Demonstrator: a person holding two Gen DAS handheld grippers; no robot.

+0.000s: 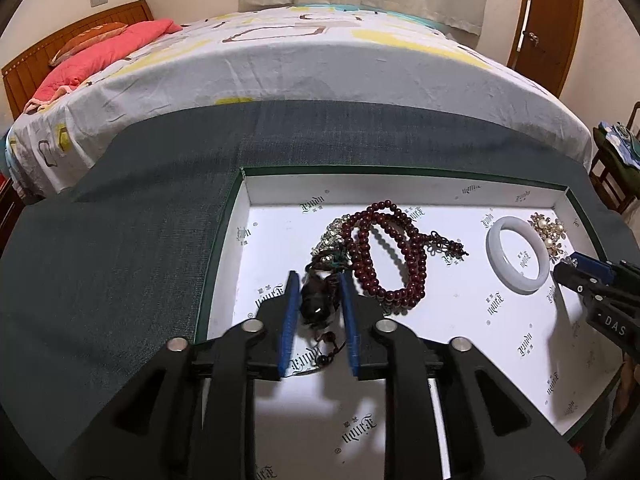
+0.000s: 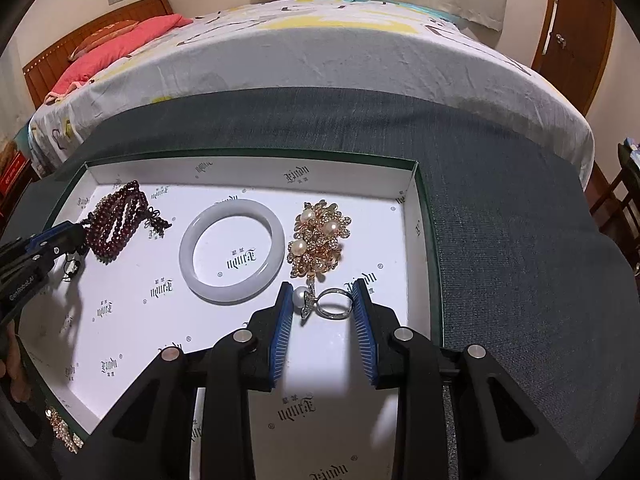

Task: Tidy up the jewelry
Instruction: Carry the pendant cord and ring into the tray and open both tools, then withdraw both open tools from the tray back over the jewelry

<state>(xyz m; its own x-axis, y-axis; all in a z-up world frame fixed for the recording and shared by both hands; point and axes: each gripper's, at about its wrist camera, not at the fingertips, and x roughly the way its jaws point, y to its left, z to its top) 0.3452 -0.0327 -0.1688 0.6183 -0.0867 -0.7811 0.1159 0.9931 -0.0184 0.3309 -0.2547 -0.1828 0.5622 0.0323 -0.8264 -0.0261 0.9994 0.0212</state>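
Observation:
A shallow white-lined box (image 1: 276,196) (image 2: 256,174) lies on a dark green cloth. In it lie a dark red bead necklace (image 1: 380,248) (image 2: 116,220), a pale jade bangle (image 1: 518,254) (image 2: 232,250) and a gold pearl brooch (image 1: 550,230) (image 2: 320,240). My left gripper (image 1: 318,292) is open, its blue pads on either side of a dark pendant on a cord (image 1: 316,304). My right gripper (image 2: 322,296) is open around a silver pearl ring (image 2: 326,302) on the box floor.
The cloth-covered table (image 1: 120,240) stands against a bed (image 1: 320,60) with a patterned sheet and a pink pillow (image 1: 104,56). A glittery gold piece (image 2: 64,428) lies outside the box's near left edge. A wooden door (image 2: 576,28) is at the far right.

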